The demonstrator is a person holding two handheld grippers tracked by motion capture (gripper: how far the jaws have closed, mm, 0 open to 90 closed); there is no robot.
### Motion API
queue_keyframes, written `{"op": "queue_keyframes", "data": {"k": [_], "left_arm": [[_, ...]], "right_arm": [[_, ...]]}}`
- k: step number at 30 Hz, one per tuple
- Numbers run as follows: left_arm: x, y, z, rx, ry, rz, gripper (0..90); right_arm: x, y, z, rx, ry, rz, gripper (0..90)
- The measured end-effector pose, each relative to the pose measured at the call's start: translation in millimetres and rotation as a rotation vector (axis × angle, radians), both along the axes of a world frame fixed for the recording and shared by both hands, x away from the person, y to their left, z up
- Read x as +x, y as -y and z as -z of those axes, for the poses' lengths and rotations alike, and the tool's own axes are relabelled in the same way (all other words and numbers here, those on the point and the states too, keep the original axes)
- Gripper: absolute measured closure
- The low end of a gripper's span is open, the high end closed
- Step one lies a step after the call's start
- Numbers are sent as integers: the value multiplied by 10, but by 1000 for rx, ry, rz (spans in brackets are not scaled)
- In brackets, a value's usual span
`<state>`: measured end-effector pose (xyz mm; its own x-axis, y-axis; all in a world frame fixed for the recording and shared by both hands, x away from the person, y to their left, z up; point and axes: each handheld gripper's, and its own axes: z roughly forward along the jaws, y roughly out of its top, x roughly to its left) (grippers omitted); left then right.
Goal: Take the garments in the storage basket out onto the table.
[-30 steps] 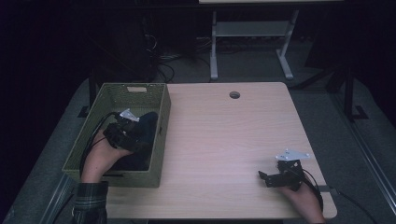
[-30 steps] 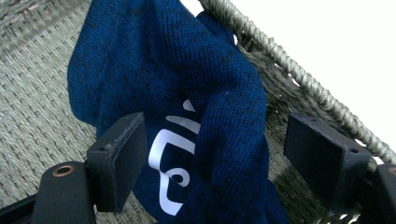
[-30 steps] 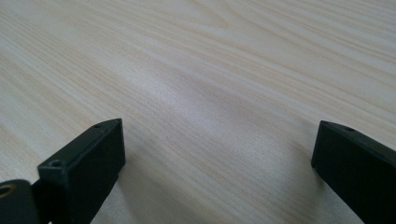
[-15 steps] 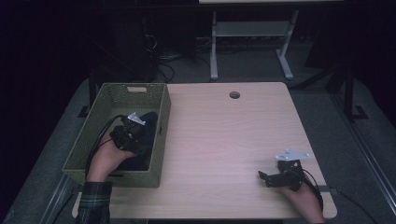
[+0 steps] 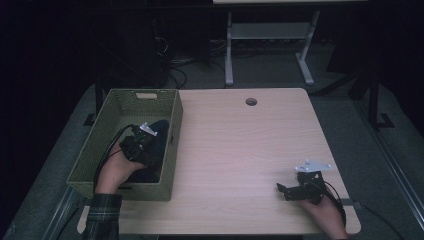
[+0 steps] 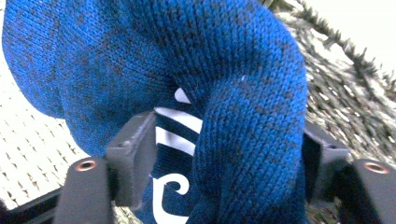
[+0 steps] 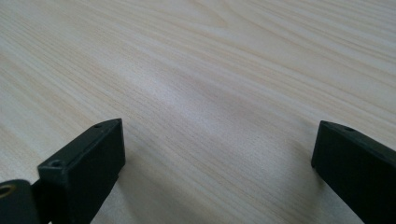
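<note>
— Where was the garment? 
— In the woven basket (image 5: 107, 117); my left gripper (image 6: 224, 154) had just been closing on the blue knit (image 6: 196, 70). I wanted a fuller bite before lifting. 
— And the right gripper (image 5: 286, 189)? 
— Jaws apart, empty, resting on the table (image 5: 240, 150).

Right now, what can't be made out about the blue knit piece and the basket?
- Blue knit garment: its kind; bunched, cut by the left gripper view's edges.
- White print on it: hidden behind a fold.
- Green basket contents, high view: dim, under the left tool and hand.
</note>
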<state>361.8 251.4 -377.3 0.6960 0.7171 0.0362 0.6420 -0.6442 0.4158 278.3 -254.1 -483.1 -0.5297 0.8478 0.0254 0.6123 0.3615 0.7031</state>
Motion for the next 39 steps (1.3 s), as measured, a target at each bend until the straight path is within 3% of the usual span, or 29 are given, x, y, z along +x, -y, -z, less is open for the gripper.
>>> {"op": "queue_keyframes", "data": {"k": [3, 4, 9, 13, 16, 25, 39], "left_arm": [[5, -11, 7, -8, -6, 2, 341], [4, -14, 6, -12, -9, 5, 392], [6, -22, -9, -12, -19, 26, 486], [18, -41, -13, -18, -38, 49, 639], [41, -58, -19, -26, -43, 44, 692], [82, -115, -76, -63, -68, 47, 725], [96, -180, -361, -47, -62, 48, 743]], "right_arm": [[0, 0, 0, 0, 0, 0, 24], [0, 0, 0, 0, 0, 0, 24], [0, 0, 0, 0, 0, 0, 24], [0, 0, 0, 0, 0, 0, 24], [0, 0, 0, 0, 0, 1, 24], [-2, -2, -1, 1, -3, 2, 25], [-2, -2, -1, 2, -3, 2, 25]]}}
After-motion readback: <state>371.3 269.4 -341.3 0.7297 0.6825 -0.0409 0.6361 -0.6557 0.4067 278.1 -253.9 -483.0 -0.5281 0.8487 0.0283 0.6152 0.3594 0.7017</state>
